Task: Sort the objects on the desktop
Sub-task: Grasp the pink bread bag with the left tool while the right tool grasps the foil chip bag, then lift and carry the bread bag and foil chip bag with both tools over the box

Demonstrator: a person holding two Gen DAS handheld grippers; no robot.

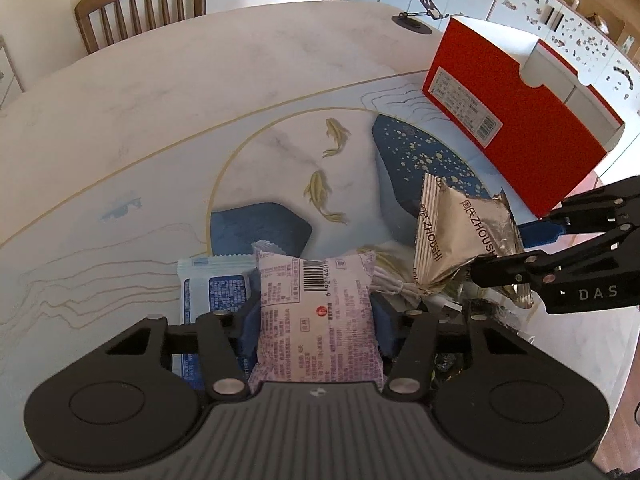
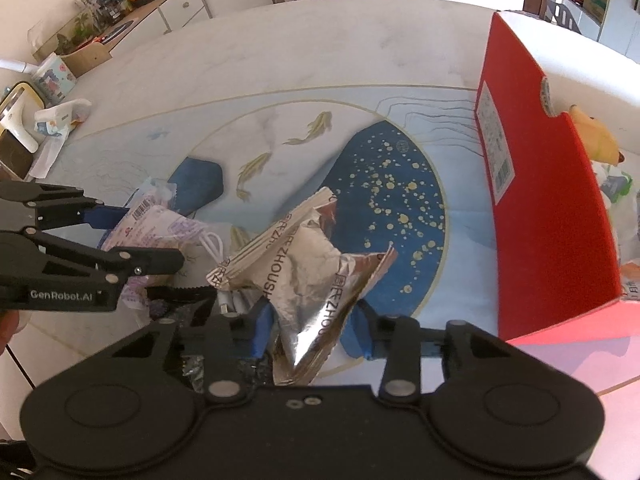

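My left gripper [image 1: 316,320] is shut on a pink snack packet [image 1: 318,312] with a barcode and holds it just above the table. It shows from the side in the right wrist view [image 2: 152,224]. My right gripper [image 2: 308,320] is shut on a crumpled silver foil packet [image 2: 308,276] marked ZHOUSHI, also seen in the left wrist view [image 1: 460,236]. A blue and white packet [image 1: 214,284] lies under the pink one on its left. A white coiled cable [image 1: 394,284] lies between the two packets.
A red open box [image 1: 516,120] stands at the right on the patterned mat [image 1: 280,160]; it holds a yellow plush toy [image 2: 596,136]. A wooden chair [image 1: 140,4] stands beyond the table. A sideboard with clutter [image 2: 100,12] is at far left.
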